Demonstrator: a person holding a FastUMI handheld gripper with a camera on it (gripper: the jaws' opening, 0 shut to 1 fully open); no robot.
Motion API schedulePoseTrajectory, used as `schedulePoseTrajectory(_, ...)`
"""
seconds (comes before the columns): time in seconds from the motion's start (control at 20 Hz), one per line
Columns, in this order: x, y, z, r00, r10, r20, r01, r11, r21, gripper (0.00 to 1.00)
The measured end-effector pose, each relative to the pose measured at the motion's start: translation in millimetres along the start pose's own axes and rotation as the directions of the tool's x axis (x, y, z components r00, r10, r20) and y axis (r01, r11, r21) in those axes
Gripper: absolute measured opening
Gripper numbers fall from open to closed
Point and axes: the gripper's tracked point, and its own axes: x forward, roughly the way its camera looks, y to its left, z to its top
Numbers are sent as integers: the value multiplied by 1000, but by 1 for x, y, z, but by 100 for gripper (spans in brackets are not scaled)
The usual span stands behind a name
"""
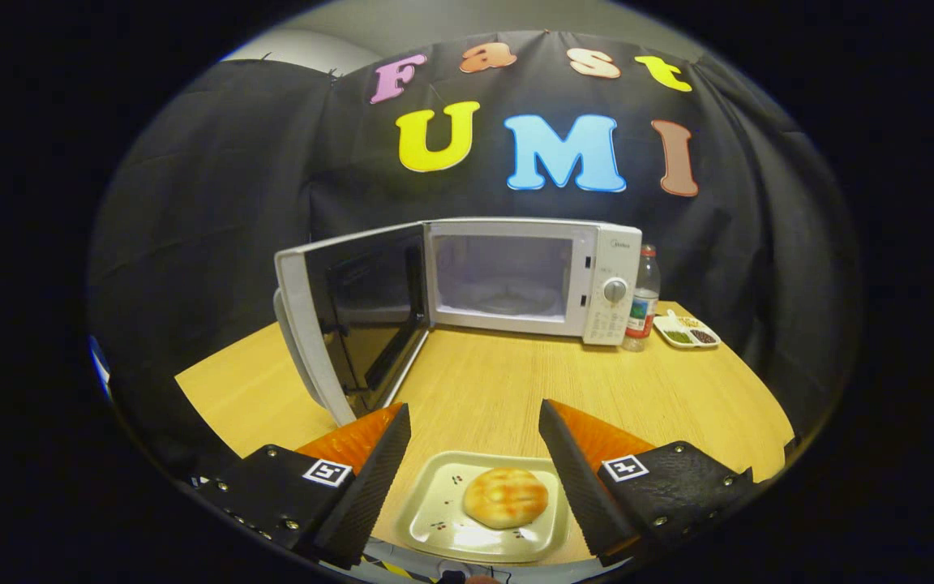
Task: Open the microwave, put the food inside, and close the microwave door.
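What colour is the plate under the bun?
Pale cream with tiny dark motifs, in the gripper view: plate, bun.

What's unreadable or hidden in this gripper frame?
- Near edge of the square cream plate holding the round golden bun: cut off between the open gripper fingers.
- White microwave cavity: washed out, turntable detail unclear.
- Small white divided dish beside the clear plastic bottle: contents too small to identify.

a bottle (643, 298) and a divided snack dish (687, 332) — both on the wooden table (483, 389).
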Motion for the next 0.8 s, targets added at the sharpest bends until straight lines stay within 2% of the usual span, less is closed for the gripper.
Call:
schedulePoseTrajectory(0.35,22,-15,-62,986,-6,-164,9,1000,16,97)
schedulePoseTrajectory(0.8,25,-17,-102,957,7,-291,8,999,49,98)
